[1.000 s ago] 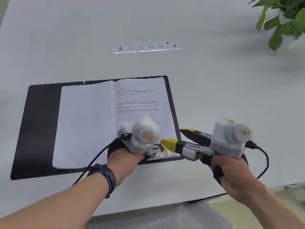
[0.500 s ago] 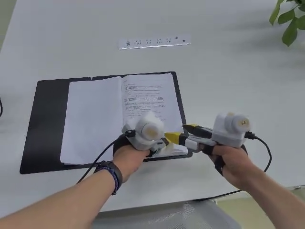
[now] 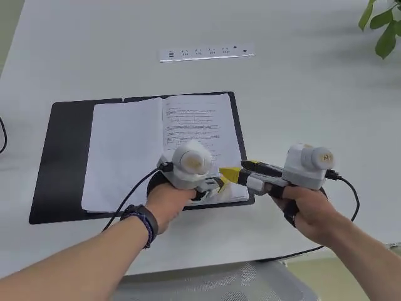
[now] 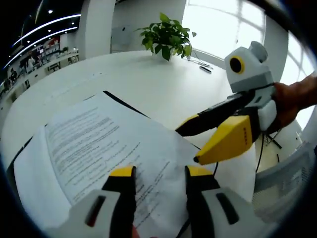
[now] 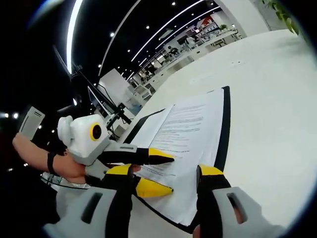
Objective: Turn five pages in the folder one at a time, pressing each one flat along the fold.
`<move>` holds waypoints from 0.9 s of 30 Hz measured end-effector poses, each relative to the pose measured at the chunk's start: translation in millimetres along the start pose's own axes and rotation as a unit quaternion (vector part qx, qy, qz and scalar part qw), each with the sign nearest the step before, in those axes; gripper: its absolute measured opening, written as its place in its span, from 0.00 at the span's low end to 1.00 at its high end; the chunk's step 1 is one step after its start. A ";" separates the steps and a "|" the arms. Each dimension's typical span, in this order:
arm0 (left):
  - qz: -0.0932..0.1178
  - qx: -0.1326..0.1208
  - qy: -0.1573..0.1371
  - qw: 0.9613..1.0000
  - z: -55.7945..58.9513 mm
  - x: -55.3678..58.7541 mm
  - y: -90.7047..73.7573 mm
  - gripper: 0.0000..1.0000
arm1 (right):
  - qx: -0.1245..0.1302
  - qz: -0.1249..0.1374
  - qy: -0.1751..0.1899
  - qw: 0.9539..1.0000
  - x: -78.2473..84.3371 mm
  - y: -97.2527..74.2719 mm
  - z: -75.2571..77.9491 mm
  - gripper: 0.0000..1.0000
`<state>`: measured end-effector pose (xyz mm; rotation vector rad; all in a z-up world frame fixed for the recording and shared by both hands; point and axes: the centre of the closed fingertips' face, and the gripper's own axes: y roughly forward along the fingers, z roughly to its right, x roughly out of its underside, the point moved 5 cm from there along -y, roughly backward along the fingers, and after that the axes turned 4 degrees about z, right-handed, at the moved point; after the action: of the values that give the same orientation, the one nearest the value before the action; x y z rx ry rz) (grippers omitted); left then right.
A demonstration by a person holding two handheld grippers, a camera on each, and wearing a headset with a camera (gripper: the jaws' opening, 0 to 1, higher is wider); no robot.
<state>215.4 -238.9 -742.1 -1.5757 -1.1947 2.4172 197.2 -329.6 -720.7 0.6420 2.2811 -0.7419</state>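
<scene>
A white table (image 3: pixel 301 94) carries a black folder (image 3: pixel 66 157), which lies open near the front edge, left of the middle. A blank page (image 3: pixel 125 150) covers the folder's left half but leaves a wide black margin. A printed page (image 3: pixel 200 122) lies flat on its right half. A plant (image 3: pixel 383 28) stands at the far right corner, and a white power strip (image 3: pixel 207 53) lies toward the far edge, well apart from the folder. The left gripper (image 4: pixel 160 171) is over the near right corner of the printed page, its jaws released with a gap between them. The right gripper (image 5: pixel 166 171) reaches in from the right to the same corner. Its jaws are likewise spread and grasp nothing, and its tips are just beside the left gripper's.
</scene>
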 end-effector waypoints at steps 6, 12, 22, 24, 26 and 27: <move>0.021 0.002 -0.061 0.998 -9.7 -0.6 -23.4 0.57 | -0.012 -0.004 0.004 1.000 5.1 -5.1 -7.3 0.43; 0.026 -0.025 -0.067 0.997 -28.6 10.9 -55.1 0.59 | -0.020 -0.005 0.006 1.000 9.6 -5.0 -12.2 0.29; 0.052 -0.076 -0.073 0.993 -50.0 17.5 -103.7 0.63 | -0.007 0.012 -0.008 1.000 3.5 -3.1 -17.2 0.09; 0.059 -0.085 -0.075 0.992 -52.6 17.2 -112.6 0.63 | -0.007 0.017 -0.008 1.000 1.3 -2.4 -18.7 0.06; 0.063 -0.090 -0.074 0.991 -55.0 17.8 -118.4 0.63 | -0.008 0.026 -0.010 1.000 -1.8 -1.8 -21.0 0.04; 0.064 -0.095 -0.072 0.991 -55.8 17.8 -123.2 0.63 | -0.009 0.031 -0.009 0.999 -3.3 -1.1 -21.9 0.02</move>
<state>204.9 -112.1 -692.8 -1.5950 -1.4290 2.6079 189.5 -317.0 -704.2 0.6907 2.2386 -0.6943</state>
